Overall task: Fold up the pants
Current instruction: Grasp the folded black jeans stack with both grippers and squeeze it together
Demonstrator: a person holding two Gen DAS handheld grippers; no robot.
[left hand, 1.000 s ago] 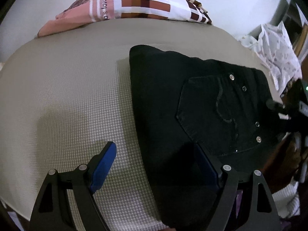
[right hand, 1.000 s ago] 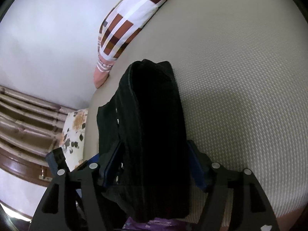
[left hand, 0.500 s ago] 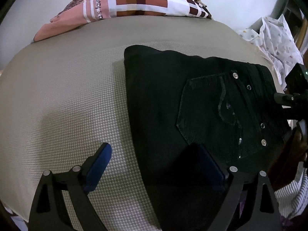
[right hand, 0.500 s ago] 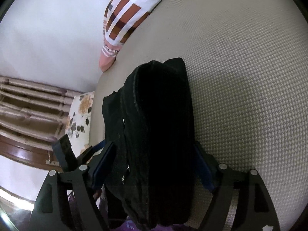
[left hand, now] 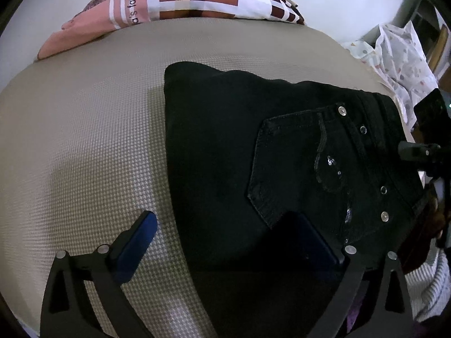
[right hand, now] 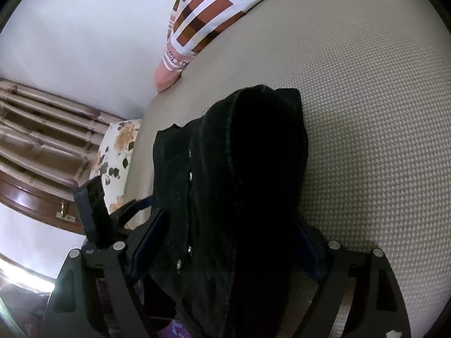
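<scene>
The black pants [left hand: 253, 152] lie folded into a thick bundle on the beige bed cover [left hand: 84, 140], back pocket and rivets facing up. My left gripper [left hand: 225, 233] is open, its left finger over the cover and its right finger over the pants' near edge. In the right wrist view the pants [right hand: 239, 183] fill the space between the fingers of my right gripper [right hand: 228, 231], which is open wide around the waistband end. The right gripper's body shows at the far right of the left wrist view [left hand: 422, 152].
A plaid pink and brown pillow [left hand: 180, 0] lies at the bed's far edge by the white wall. A dotted white cloth [left hand: 400, 62] lies at the right. A floral pillow [right hand: 118, 152] and wooden furniture [right hand: 36, 129] are beyond the bed's edge.
Both grippers have drawn back slightly from the pants, and the right view has swung so more of the wall and furniture shows. The pants stay folded in place.
</scene>
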